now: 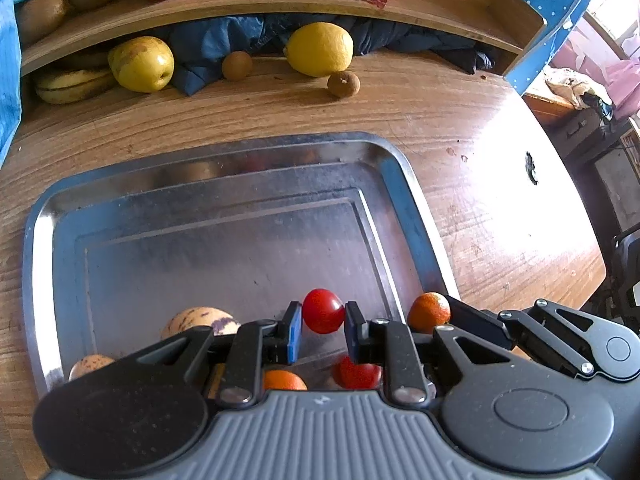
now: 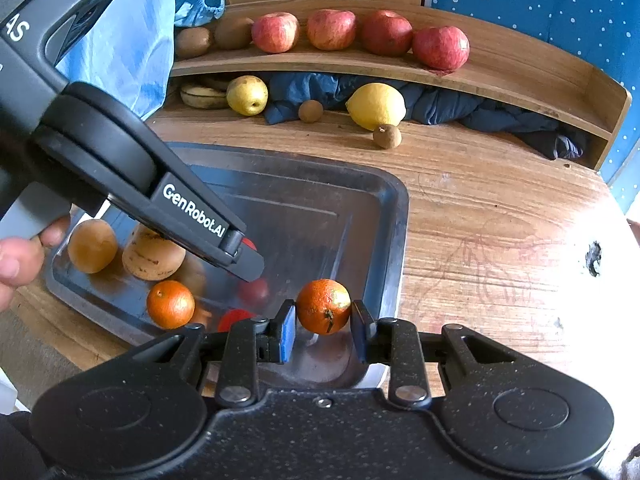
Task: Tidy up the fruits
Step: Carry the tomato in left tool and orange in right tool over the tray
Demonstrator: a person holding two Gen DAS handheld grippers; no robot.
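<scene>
My left gripper (image 1: 323,322) is shut on a red cherry tomato (image 1: 323,310), held just above the metal tray (image 1: 240,184). My right gripper (image 2: 323,316) is shut on a small orange (image 2: 324,306) over the tray's near right corner (image 2: 386,216). In the left wrist view that orange (image 1: 429,312) shows at the tray's right rim. Lying in the tray are two pale speckled fruits (image 2: 154,258) (image 2: 93,245), another orange (image 2: 170,304) and a second tomato (image 2: 236,318). The left gripper's body (image 2: 192,216) crosses above them, hiding part of the tray.
A curved wooden shelf (image 2: 500,60) at the back holds several red apples (image 2: 440,47) and kiwis (image 2: 194,41). Beneath it lie bananas (image 2: 204,96), a yellow pear-like fruit (image 2: 247,95), a lemon (image 2: 376,106), two small brown fruits (image 2: 387,136) and a dark blue cloth (image 2: 480,110). A hand (image 2: 20,256) grips the left handle.
</scene>
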